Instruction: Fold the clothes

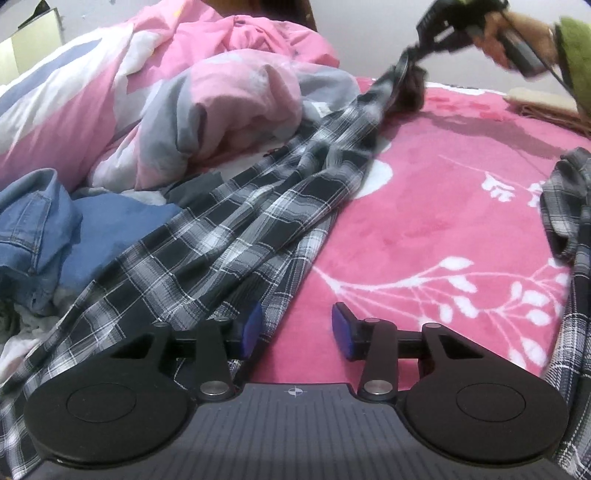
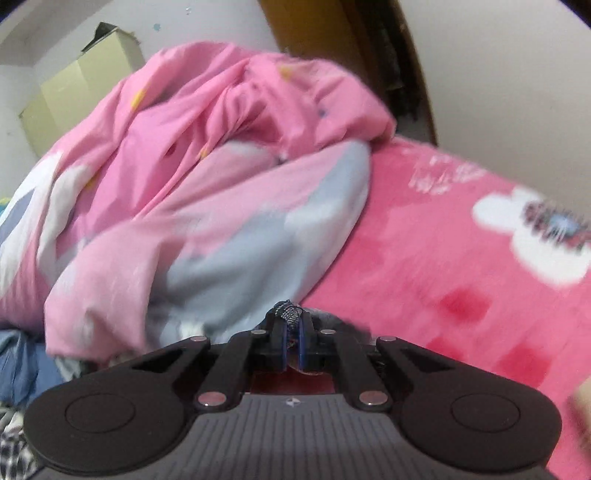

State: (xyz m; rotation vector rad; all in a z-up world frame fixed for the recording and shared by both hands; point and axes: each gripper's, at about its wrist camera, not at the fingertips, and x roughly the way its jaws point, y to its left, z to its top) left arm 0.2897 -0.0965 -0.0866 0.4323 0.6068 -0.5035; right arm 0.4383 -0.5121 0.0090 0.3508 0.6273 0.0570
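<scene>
Left wrist view shows the left gripper [image 1: 297, 330] low over the bed, its two blue pads partly apart with nothing pinched between them. One pad [image 1: 253, 328] sits right at the edge of the plaid shirt [image 1: 229, 240]; the other pad is over the bare pink blanket [image 1: 424, 229]. From this gripper the black-and-white plaid shirt runs forward and to the right in a long bunched strip. Far ahead and up to the right, the right gripper [image 1: 408, 55] holds the shirt's far end lifted off the blanket, with a hand [image 1: 498, 33] on its handle. More plaid cloth hangs at the right edge. Blue jeans [image 1: 33, 229] lie to the left, and a pink and grey quilt [image 1: 207, 96] is heaped ahead on the left.

Right wrist view is blurry. The right gripper [image 2: 291, 332] is squeezed tight on a small bunch of the plaid shirt [image 2: 290, 312] that pokes up between its pads. The quilt [image 2: 207, 192] lies ahead of it.
</scene>
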